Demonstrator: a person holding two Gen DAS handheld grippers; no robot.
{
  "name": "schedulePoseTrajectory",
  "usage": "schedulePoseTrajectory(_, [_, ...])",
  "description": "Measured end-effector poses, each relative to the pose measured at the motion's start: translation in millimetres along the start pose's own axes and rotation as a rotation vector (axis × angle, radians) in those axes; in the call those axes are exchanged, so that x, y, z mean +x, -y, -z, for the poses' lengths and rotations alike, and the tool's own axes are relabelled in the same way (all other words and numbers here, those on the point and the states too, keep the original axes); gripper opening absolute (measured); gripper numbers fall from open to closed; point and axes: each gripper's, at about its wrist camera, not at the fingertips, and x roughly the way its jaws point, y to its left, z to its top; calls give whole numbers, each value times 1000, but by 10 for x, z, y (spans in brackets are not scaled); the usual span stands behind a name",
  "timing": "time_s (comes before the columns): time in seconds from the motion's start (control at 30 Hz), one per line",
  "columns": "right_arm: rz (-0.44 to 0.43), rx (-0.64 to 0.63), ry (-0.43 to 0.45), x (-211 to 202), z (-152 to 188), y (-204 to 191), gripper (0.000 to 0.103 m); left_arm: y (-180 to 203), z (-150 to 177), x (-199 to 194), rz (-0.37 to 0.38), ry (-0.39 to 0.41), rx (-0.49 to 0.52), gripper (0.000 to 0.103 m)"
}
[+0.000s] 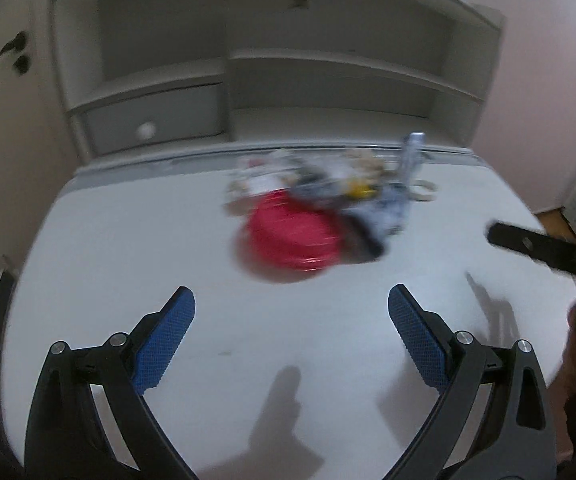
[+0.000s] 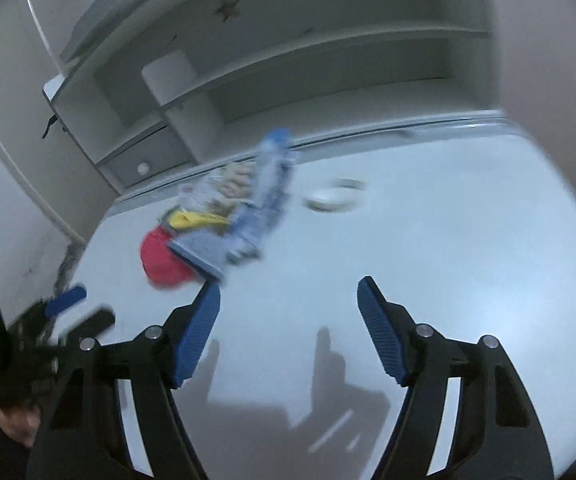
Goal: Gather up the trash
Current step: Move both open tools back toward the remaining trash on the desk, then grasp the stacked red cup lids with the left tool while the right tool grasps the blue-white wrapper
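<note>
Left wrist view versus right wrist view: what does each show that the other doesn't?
Only the left wrist view shows the door handle at far left and the left gripper from behind, open and empty. Only the right wrist view shows the right gripper that way, open and empty too. Both share the white table, the blurred trash pile, the red lid, the tape roll and the shelf unit.
</note>
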Motion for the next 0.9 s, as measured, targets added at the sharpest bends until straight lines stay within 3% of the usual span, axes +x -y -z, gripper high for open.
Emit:
schedulePoseTrajectory(0.2, [17,8,-48,619,-356,-216,63,-307,-7,164,-16,-32,-13,94])
schedulePoseTrajectory(0.4, [12,41,-88,1008,-434,-247,57,-232,-118,385,20,-49,24,94])
schedulePoseTrajectory(0.47, [-10,49,-91,1053,-447,-270,50,-194,-153,478,37,-61,36,94])
schedulePoseTrajectory(0.6, [-1,14,-59,921,-447,-350,44,-116,-188,601,46,-65,73,94])
schedulePoseTrajectory(0.9, [-67,35,-19,314,-244,-198,44,133,-245,853,26,-87,195,94])
